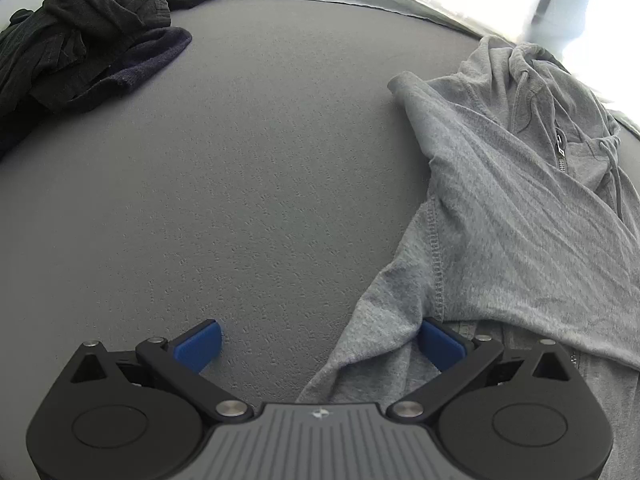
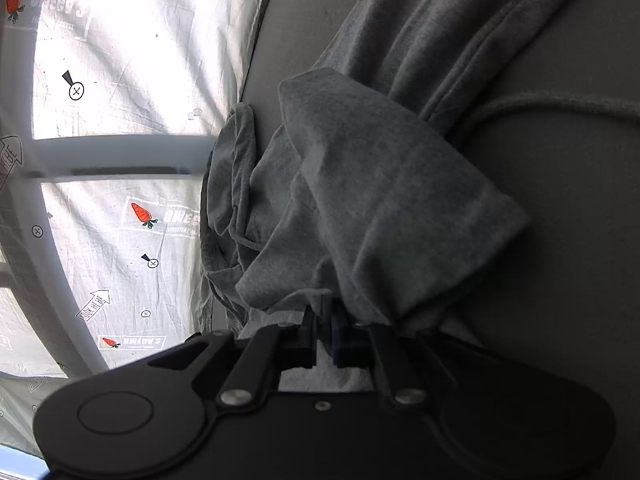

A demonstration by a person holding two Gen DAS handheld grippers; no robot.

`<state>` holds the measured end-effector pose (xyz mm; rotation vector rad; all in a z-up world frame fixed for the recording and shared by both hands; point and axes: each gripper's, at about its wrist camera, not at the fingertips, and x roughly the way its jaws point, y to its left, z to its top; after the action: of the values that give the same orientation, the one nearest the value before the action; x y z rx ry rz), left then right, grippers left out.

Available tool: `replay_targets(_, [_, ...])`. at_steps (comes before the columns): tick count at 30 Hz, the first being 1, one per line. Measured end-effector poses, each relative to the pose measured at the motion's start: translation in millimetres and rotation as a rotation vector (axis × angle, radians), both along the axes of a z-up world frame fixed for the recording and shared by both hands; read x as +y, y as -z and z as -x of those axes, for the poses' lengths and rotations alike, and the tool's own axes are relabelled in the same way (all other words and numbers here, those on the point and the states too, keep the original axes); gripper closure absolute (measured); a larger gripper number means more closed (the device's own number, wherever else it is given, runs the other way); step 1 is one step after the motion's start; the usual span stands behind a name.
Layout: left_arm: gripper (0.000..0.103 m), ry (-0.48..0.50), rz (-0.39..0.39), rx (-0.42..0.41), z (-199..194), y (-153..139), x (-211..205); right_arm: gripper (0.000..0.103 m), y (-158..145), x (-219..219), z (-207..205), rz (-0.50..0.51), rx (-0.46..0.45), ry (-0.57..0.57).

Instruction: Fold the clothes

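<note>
The left tool hangs low over the grey bench with its blue pads spread wide. A fold of the grey hoodie lies between them, against the right-hand pad, but nothing is being squeezed. The rest of the hoodie stretches ahead and to the right of this tool, one sleeve reaching forward, the zipper and drawstring showing near the hood. Far ahead to its left sits a heap of dark clothes, well apart from the hoodie.

The right tool has its pads pressed together on a bunched edge of the hoodie, and the cloth rises in a lump just ahead of the tips. To this tool's left, past the bench edge, lies a white sheet printed with carrots.
</note>
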<state>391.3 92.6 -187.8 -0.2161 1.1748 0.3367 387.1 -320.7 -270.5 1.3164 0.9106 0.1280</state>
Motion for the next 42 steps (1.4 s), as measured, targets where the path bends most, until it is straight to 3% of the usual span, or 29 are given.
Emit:
replay_targets(3, [0.0, 0.002, 0.018, 0.027, -6.5, -4.7, 6.5, 0.096, -8.9, 3.5, -3.4, 0.015, -0.008, -0.007])
replay_targets(9, [0.0, 0.009, 0.027, 0.008, -2.5, -2.8, 11.4, 0.096, -20.6, 23.5, -16.3, -0.07, -0.029, -0.056])
replay_targets(19, [0.0, 0.02, 0.002, -0.028, 2.2, -0.7, 6.4, 0.096, -30.7, 128.0, -62.6, -0.195, -0.042, -0.297])
replay_targets(22, [0.0, 0.021, -0.001, -0.032, 2.2, -0.7, 5.8, 0.096, -31.3, 145.5, -71.7, -0.172, -0.049, -0.334])
replay_targets(24, [0.0, 0.022, -0.002, -0.032, 2.2, -0.1, 6.3, 0.093, -23.8, 151.2, -73.5, -0.159, -0.013, -0.34])
replay_targets(27, [0.0, 0.024, -0.004, -0.035, 2.5, 0.1, 6.1, 0.071, -7.3, 160.0, -74.3, -0.156, 0.068, -0.355])
replay_targets(30, [0.0, 0.025, -0.006, -0.038, 2.8, 0.0, 5.3, 0.074, -4.4, 158.6, -72.6, -0.156, 0.061, -0.354])
replay_targets(37, [0.0, 0.028, -0.01, -0.042, 2.0, 0.3, 3.5, 0.056, -13.7, 129.0, -66.3, -0.12, 0.008, -0.333])
replay_targets(40, [0.0, 0.029, -0.012, -0.042, 1.6, 0.5, 2.5, 0.058, -11.9, 115.7, -64.4, -0.094, 0.016, -0.312])
replay_targets(42, [0.0, 0.031, -0.014, -0.044, 1.6, 0.7, 1.8, 0.064, -10.8, 106.8, -63.1, -0.076, 0.022, -0.298])
